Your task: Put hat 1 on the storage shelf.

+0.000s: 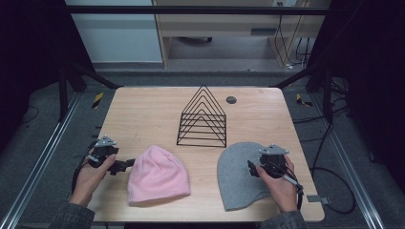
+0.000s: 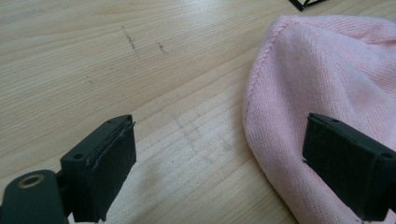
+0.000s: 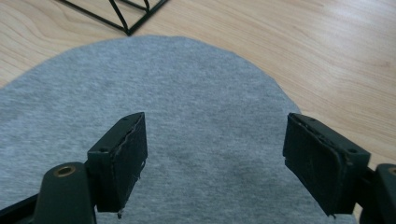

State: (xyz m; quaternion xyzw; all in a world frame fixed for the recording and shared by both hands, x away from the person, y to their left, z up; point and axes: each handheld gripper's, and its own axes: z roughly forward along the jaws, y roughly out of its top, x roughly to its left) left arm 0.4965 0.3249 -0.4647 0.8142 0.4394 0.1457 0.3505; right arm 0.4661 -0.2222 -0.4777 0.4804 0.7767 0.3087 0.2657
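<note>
The left claw [image 1: 125, 165] lies low on the bench [image 1: 143, 114], with its jaws wide apart and nothing between the pads; the pink hat [image 1: 158, 176] lies flat just to the right of it, and in the left gripper view the knitted edge [image 2: 254, 93] passes under the far jaw without any squeeze. I judge this claw is placed so in order to take the hat by its side edge. Beyond and between the two claws stands the black wire rack [image 1: 202, 117], a row of triangle frames, and its slots hold nothing; probably the hats should go there or onto it, but this is only my guess. The right claw [image 1: 251, 167] hangs over the grey hat [image 1: 237, 179], jaws also wide open and gripping nothing; in the right gripper view the grey cloth [image 3: 187, 107] spreads flat directly under and ahead of them, with the rack's corner [image 3: 128, 25] further ahead.
</note>
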